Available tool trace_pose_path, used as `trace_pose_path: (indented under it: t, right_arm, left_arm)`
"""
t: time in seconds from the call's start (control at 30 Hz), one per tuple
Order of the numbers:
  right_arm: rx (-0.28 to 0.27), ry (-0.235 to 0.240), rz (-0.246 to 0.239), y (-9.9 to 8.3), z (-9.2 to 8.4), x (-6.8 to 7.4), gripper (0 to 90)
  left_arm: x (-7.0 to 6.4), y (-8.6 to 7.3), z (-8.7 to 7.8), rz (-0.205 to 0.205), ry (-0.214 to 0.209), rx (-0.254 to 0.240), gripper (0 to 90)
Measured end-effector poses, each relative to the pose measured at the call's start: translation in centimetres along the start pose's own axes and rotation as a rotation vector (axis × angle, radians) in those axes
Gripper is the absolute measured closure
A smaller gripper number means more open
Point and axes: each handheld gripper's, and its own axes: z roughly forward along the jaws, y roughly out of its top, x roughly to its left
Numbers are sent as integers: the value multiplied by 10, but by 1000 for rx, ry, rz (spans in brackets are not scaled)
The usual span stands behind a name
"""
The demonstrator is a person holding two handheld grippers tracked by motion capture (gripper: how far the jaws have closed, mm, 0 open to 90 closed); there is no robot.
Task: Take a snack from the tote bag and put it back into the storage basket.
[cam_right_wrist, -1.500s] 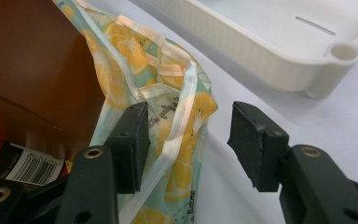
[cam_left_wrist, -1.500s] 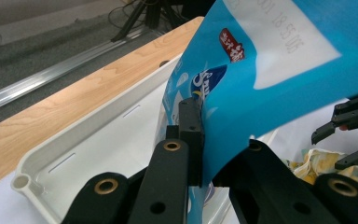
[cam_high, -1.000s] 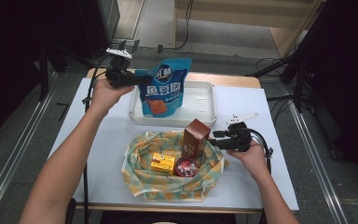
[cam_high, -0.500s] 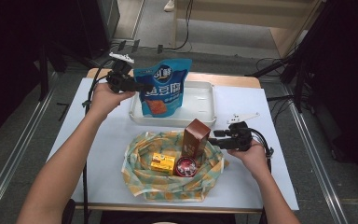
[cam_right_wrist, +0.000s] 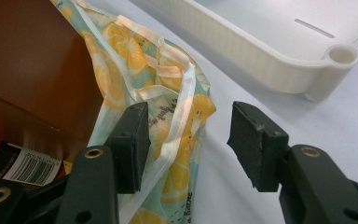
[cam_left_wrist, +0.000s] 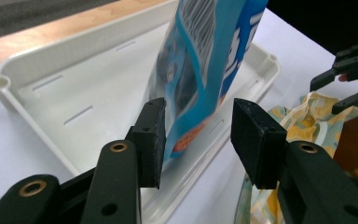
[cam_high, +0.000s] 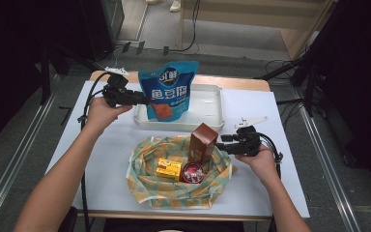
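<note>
Blue snack pouch upright in white tray, between just-opened pads of left gripper, no longer pressed. Right gripper half open, empty, beside edge of orange-print cloth basket.

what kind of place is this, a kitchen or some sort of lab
Probably a lab or recording workspace, not a kitchen: a white table on a grey floor, loose cables behind it, and dark stands alongside.
</note>
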Motion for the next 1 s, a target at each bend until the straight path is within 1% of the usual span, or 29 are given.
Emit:
trace_pose_path:
  t: [0.1, 0.17, 0.27, 0.33, 0.43, 0.5, 0.57, 0.7, 0.77, 0.87, 0.97, 1.0]
  right_arm:
    - [3, 0, 1, 0, 1, 0, 487]
    - [4, -2, 0, 0, 1, 0, 487]
    - [5, -1, 0, 1, 1, 0, 487]
    - [6, 0, -2, 1, 1, 1, 487]
    - [3, 3, -6, 2, 2, 0, 487]
    - [5, 3, -4, 2, 2, 0, 487]
    - [4, 2, -7, 3, 3, 0, 487]
    - [3, 6, -11, 4, 4, 0, 488]
    - [2, 6, -13, 4, 4, 0, 488]
    - [1, 4, -12, 4, 4, 0, 488]
    - [1, 3, -15, 4, 4, 0, 488]
    - [1, 3, -15, 4, 4, -1, 488]
  left_arm:
    - [-2, -6, -1, -3, -6, -16, 544]
    - [-3, -9, 0, 2, -5, -13, 542]
    - [-3, -12, 5, -2, 3, 11, 542]
    - [-3, -15, 9, 0, 10, 5, 555]
    - [-2, -18, 16, 1, 19, 19, 576]
    - [-2, -18, 21, -2, 36, 26, 599]
    - [-3, -18, 25, -18, 54, 26, 624]
    - [-2, -18, 31, -35, 68, 29, 703]
    - [0, -19, 33, -58, 60, 33, 745]
    - [0, -20, 35, -53, 73, 38, 821]
    - [1, -19, 37, -63, 69, 35, 849]
    - [2, -19, 38, -79, 64, 33, 853]
